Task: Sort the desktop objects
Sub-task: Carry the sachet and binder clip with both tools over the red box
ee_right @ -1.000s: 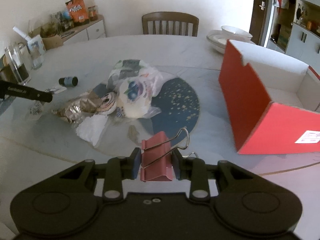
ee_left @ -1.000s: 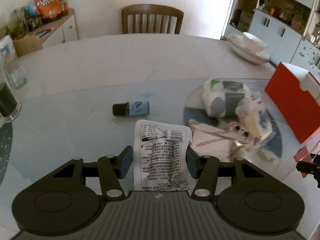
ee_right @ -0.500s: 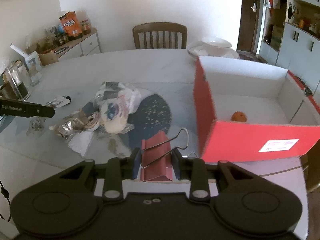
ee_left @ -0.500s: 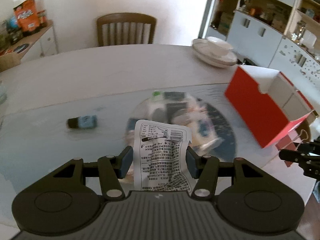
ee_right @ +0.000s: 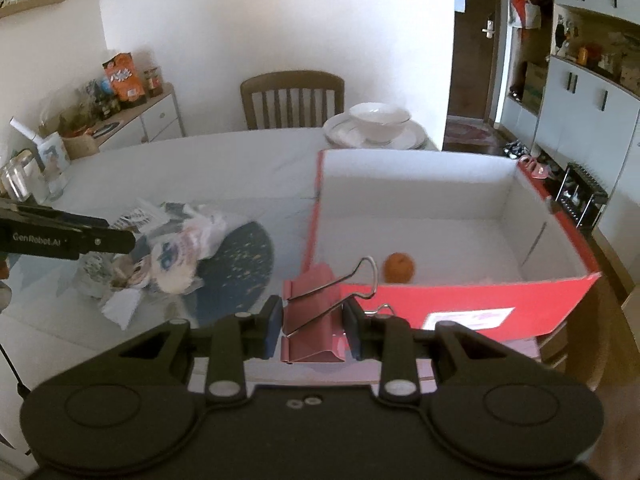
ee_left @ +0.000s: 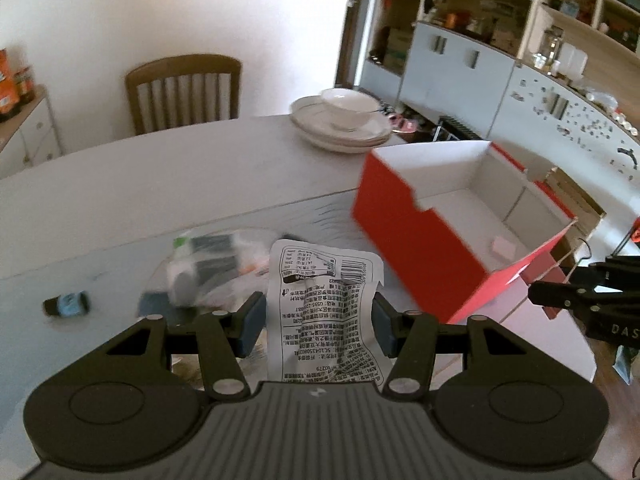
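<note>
My left gripper (ee_left: 318, 326) is shut on a white printed packet (ee_left: 324, 312) and holds it above the table, left of the open red box (ee_left: 404, 232). My right gripper (ee_right: 312, 326) is shut on a pink binder clip (ee_right: 314, 312), raised just before the box's near red wall (ee_right: 460, 300). An orange fruit (ee_right: 399, 267) lies inside the box. A pile of plastic bags and wrappers (ee_right: 160, 256) lies on a dark round mat (ee_right: 240, 260). A small blue-labelled bottle (ee_left: 68, 304) lies on the table at the left.
Stacked white plates with a bowl (ee_left: 344, 120) stand at the table's far side. A wooden chair (ee_left: 184, 92) is behind the table. Glass jars (ee_right: 16, 176) stand at the left edge. Cabinets (ee_left: 500, 72) line the right.
Both grippers have swung right toward the red box with their objects still held. The right gripper has also risen, so the box interior and the orange fruit now show.
</note>
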Motion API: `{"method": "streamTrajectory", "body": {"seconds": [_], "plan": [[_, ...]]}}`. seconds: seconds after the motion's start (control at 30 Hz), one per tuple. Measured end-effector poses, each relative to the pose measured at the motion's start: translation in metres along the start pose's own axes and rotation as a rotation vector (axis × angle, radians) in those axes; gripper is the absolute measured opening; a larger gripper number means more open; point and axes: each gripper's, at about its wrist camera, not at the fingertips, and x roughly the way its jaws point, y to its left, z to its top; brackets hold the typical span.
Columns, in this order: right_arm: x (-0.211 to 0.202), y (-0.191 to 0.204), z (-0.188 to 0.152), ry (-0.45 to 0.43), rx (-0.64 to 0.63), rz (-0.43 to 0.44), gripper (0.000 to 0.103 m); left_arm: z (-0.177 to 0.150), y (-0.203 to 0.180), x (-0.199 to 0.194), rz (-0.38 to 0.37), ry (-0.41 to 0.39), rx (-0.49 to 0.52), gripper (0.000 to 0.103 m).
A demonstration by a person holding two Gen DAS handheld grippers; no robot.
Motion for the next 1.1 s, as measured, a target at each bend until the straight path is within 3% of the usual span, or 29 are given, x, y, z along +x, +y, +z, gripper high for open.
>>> {"method": "streamTrajectory", "body": {"seconds": [0.43, 0.63, 1.1], "plan": [[-0.009, -0.078, 0.019, -0.035, 0.009, -0.025, 0.032, 0.039, -0.094, 0.026, -0.078, -0.021, 0.145, 0.055], [-0.005, -0.108, 0.030, -0.036, -0.002, -0.024, 0.032, 0.052, -0.127, 0.046, -0.103, 0.004, 0.187, 0.055], [0.030, -0.156, 0.056, 0.000, -0.010, -0.004, 0.032, 0.090, -0.170, 0.109, -0.099, 0.075, 0.247, 0.055]]}}
